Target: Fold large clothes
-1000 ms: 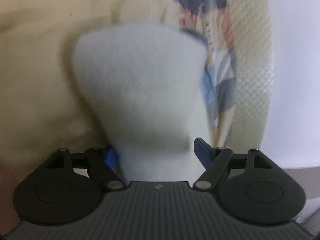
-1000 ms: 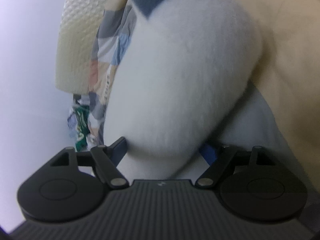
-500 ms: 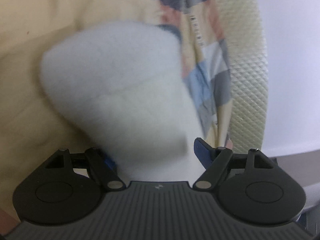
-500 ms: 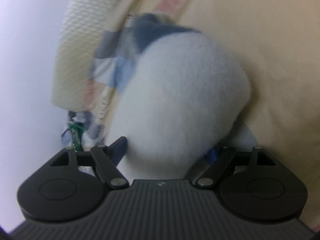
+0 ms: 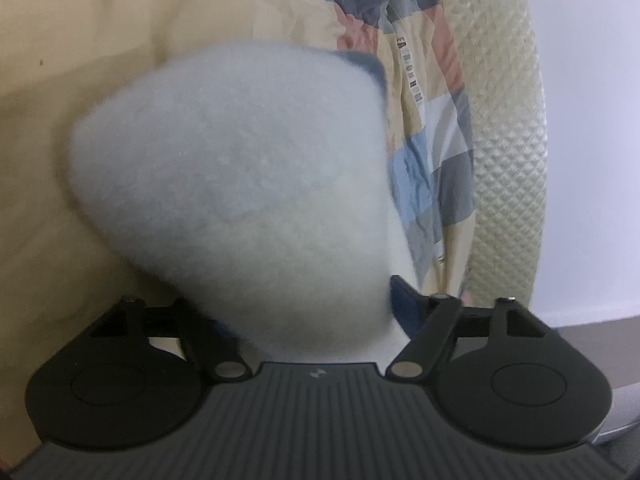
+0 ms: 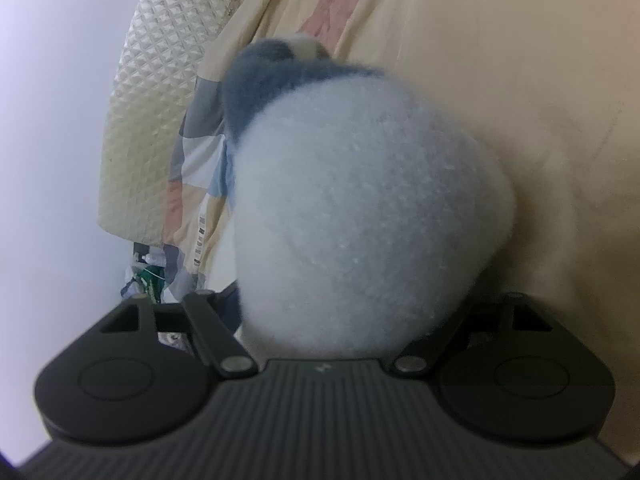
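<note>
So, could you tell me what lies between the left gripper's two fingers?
In the left wrist view, a bunched fold of the white fleece garment fills the left gripper.

You see a cream sheet [image 5: 80,80], a patchwork quilt [image 5: 432,152] beside it, and a quilted mattress edge [image 5: 508,160] against the pale wall [image 6: 48,120]

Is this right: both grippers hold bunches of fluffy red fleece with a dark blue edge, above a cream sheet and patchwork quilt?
Not quite: the fleece is white, not red, as both wrist views show. The rest stands: the left gripper and right gripper each hold a bunch of it, dark blue at the edge, above the cream sheet and patchwork quilt.
</note>
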### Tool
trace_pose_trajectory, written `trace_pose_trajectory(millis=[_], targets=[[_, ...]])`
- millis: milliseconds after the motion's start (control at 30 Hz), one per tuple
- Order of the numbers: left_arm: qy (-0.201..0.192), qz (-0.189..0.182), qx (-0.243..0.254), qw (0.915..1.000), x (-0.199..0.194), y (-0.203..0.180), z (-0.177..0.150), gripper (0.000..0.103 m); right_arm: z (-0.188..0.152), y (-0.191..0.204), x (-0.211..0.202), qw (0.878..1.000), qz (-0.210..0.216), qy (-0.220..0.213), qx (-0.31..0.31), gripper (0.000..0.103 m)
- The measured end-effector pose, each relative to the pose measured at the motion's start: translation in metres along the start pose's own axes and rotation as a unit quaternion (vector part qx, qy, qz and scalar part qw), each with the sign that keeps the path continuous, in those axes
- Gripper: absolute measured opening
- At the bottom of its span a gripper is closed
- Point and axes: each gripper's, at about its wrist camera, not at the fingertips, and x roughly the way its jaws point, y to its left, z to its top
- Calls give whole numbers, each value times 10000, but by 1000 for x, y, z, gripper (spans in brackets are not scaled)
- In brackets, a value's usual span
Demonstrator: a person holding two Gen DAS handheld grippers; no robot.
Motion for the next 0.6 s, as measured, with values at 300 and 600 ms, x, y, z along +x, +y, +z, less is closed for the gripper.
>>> trace_pose_trajectory(millis=[300,600], targets=[[-276,-17,743,9969,-31,-15,-11,33,-11,22,-27,9954,104,-101,-952,39],[-161,-287,1535,9876,-78,-39,-29,32,-19,42,-77,9868,338,-291,-1556,38]])
